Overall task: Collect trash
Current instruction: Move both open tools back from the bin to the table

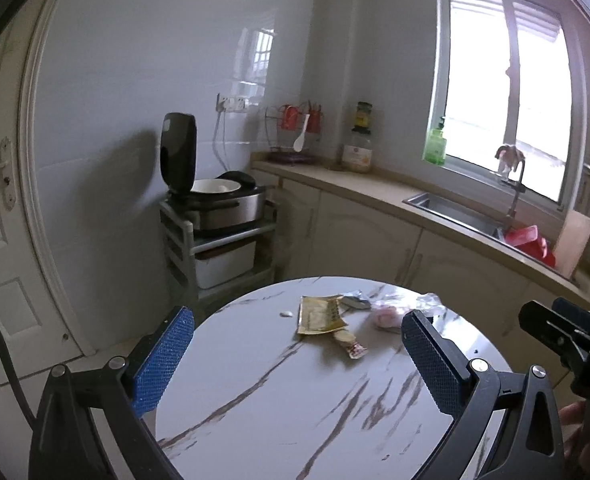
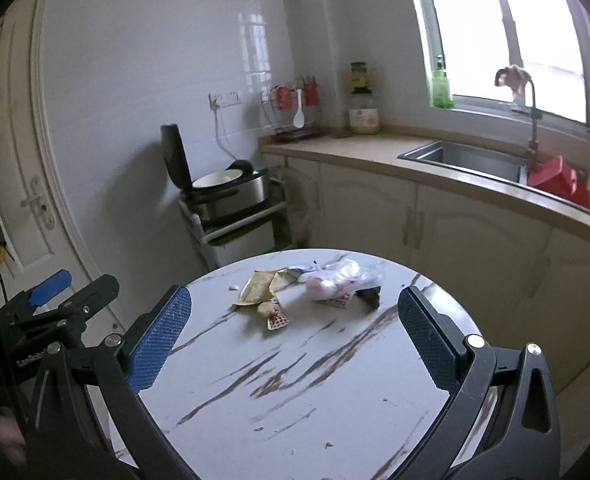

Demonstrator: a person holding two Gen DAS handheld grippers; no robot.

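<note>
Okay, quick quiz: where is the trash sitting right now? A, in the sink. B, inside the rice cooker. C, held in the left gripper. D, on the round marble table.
D: the yellow wrapper and the crumpled clear bag lie on the round marble table, and both the left gripper and the right gripper are open and hold nothing.
</note>
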